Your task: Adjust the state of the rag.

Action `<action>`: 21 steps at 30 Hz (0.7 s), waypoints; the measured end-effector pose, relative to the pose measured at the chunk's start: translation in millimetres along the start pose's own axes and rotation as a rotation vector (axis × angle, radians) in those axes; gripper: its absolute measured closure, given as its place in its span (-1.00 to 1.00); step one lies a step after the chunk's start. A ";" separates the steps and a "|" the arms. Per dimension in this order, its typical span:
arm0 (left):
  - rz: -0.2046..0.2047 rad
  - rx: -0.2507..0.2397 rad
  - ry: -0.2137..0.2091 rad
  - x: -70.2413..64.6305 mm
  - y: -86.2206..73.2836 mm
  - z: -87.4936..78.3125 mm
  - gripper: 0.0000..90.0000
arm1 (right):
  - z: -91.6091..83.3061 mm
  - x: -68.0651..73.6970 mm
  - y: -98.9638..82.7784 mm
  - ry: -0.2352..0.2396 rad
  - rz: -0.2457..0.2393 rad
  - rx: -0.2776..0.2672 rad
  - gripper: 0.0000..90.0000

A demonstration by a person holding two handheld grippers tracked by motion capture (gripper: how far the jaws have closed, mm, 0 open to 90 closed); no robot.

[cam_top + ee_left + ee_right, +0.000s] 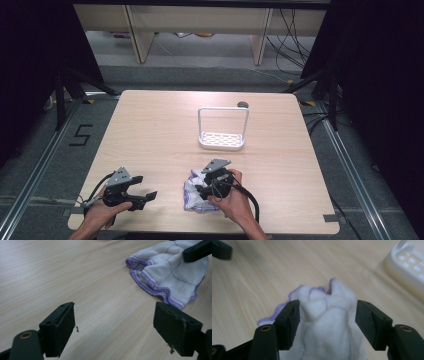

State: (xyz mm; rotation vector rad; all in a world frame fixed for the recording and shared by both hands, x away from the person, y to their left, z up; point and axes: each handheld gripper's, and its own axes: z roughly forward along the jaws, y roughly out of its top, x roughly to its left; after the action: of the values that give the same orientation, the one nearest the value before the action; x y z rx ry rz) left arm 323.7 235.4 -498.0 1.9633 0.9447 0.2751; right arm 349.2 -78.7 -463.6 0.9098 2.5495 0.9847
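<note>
Table (165, 130) came first, one pale wooden surface carrying everything. One white rack (222, 129) with a tall hoop handle and a slotted base stood toward the far edge, right of the middle, and a small dark round object (242, 104) lay at the far edge just behind it. One cloth (196, 192), white with purple stitched hems, lay bunched in a heap near the near edge, a little right of centre, well apart from the rack.

Two grippers were at work. The right gripper (206, 186) sat directly over the cloth; in the right gripper view its jaws stood moderately apart on either side of a raised fold (324, 312), the left one against the fabric, the right with a small gap, so nothing was clamped yet. The left gripper (141, 196) hovered near the near-left corner, jaws spread wide and empty, with the cloth's hem (150, 287) lying ahead of it in the left gripper view.

The step appeared to be taking hold of the cloth. Doing it well probably meant lowering the right jaws until both straddled the thick fold fully, then closing on several layers rather than a single hem, which could slip. The left gripper seemed best used on the purple edge nearest it, so the heap could be drawn open between two holds.
</note>
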 end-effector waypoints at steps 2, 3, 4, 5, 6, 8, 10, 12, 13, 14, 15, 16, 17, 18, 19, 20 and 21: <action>-0.002 -0.003 0.016 0.9 -0.5 0.2 -0.62 | -12.3 8.0 8.1 -0.032 -0.018 -0.002 -0.19; -0.002 -0.003 0.016 0.9 -0.5 0.2 -0.62 | -12.3 8.0 8.1 -0.032 -0.018 -0.002 -0.19; -0.008 0.004 0.014 1.7 0.1 -0.3 -0.62 | -15.4 13.2 12.4 -0.021 -0.051 -0.011 -0.18; -0.007 0.000 0.023 1.6 0.0 -0.5 -0.62 | -14.5 22.4 17.4 0.021 -0.057 -0.033 -0.16; -0.008 -0.001 0.027 1.8 0.0 -0.8 -0.61 | -9.5 31.8 21.1 0.032 -0.089 -0.011 -0.10; -0.007 0.000 0.028 2.2 -0.1 -1.4 -0.61 | 2.0 36.2 24.0 0.063 -0.131 -0.005 -0.05; -0.001 0.002 0.025 2.8 0.4 -2.3 -0.61 | 14.1 33.1 24.9 0.066 -0.122 0.019 0.00; -0.002 -0.002 0.030 2.6 0.4 -2.3 -0.61 | 23.5 28.0 24.9 0.055 -0.115 0.019 0.11; -0.001 0.006 0.024 3.1 0.5 -2.8 -0.61 | 25.6 26.1 25.7 0.068 -0.113 0.039 0.16; -0.001 0.004 0.024 3.0 0.5 -2.5 -0.61 | 28.0 24.3 25.8 0.062 -0.119 0.042 0.25; -0.002 0.000 0.028 2.6 0.4 -2.2 -0.61 | 30.6 22.4 25.7 0.057 -0.122 0.047 0.31; -0.002 0.000 0.028 2.6 0.4 -2.2 -0.61 | 30.6 22.4 25.7 0.057 -0.122 0.047 0.31; 0.002 0.013 0.024 2.9 0.3 -2.4 -0.61 | 35.2 19.2 25.2 0.046 -0.120 0.064 0.57; -0.002 0.007 0.033 2.3 -0.1 -2.0 -0.61 | 37.8 16.8 24.3 0.024 -0.150 0.065 0.66; -0.003 0.012 0.028 2.4 0.0 -2.4 -0.61 | 39.1 15.8 23.5 0.027 -0.163 0.068 0.80; -0.003 0.012 0.026 2.3 0.2 -2.7 -0.61 | 38.7 15.9 23.0 0.031 -0.161 0.061 0.92; -0.003 0.012 0.026 2.3 0.2 -2.7 -0.61 | 38.7 15.9 23.0 0.031 -0.161 0.061 0.92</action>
State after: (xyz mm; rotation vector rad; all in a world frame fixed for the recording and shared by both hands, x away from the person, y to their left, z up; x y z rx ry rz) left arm 323.9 238.7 -496.7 1.9730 0.9680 0.2949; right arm 364.6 -35.5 -476.8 0.6963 2.6435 0.8851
